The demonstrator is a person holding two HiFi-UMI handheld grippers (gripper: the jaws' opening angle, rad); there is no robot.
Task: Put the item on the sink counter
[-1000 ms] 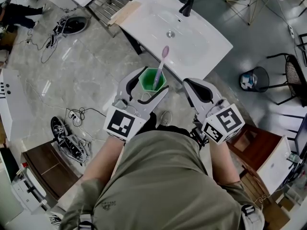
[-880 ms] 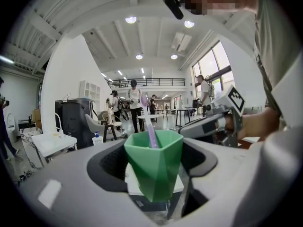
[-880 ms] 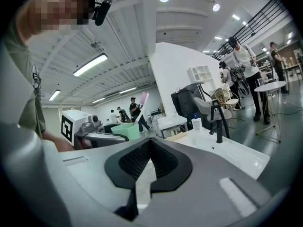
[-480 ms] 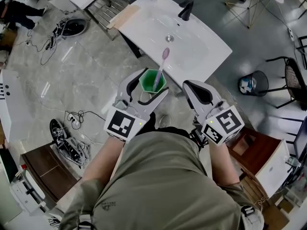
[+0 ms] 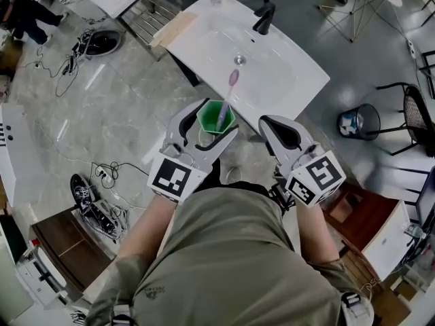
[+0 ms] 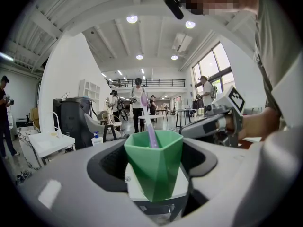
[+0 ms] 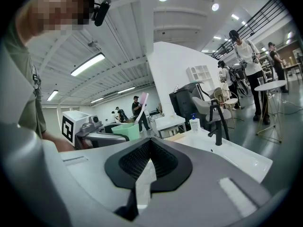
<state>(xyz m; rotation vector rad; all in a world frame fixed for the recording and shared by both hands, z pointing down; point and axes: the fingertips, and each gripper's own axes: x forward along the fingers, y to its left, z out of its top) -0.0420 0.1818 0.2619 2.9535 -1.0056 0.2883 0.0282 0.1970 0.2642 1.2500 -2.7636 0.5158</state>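
Cup [image 5: 216, 114], green, with a pink toothbrush [image 5: 228, 95] leaning in it, sat pinched between the left gripper's [image 5: 217, 122] jaws at frame centre, just below the white sink counter's [image 5: 292, 80] near edge. The right gripper [image 5: 266, 122] hovered beside it, jaws pressed together, empty. Both forearms reached forward.

A green faceted plastic cup [image 5: 217, 113] is being held upright in the air, clamped between the jaws of the left gripper [image 5: 215, 121], just short of the near edge of the white sink counter [image 5: 292, 80]. A lilac plastic toothbrush [image 5: 228, 95] is being carried inside it, head up, leaning toward the counter.
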